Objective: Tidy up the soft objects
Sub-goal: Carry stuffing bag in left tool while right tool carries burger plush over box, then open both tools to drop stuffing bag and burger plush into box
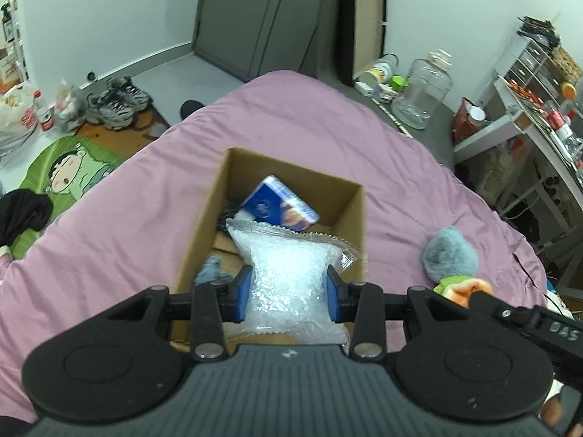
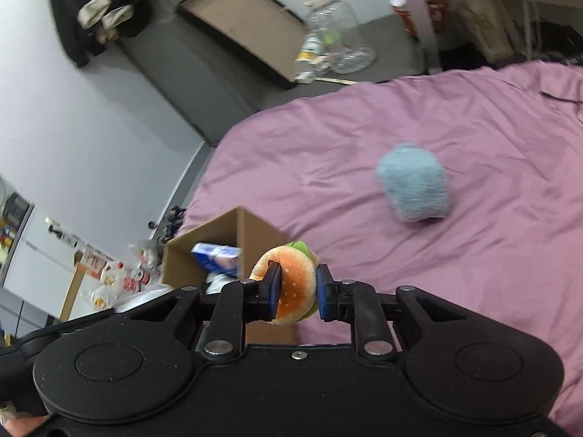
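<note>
Right gripper [image 1: 473, 293] arm, at the right edge of the left wrist view: white letters "DAS"
Other print: too blurred to read

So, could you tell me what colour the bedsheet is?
The bedsheet is plain pinkish purple, clearest in the right wrist view.

My left gripper [image 1: 289, 293] points forward and down, its blue pads [image 1: 243, 293] pressed into both sides of a bubble-wrap bag [image 1: 288, 273], which bulges between them. My right gripper [image 2: 298, 293] sits just to its right, jaws narrowed on a plush burger [image 2: 291, 284], pads dug into the bun's two flanks.
</note>
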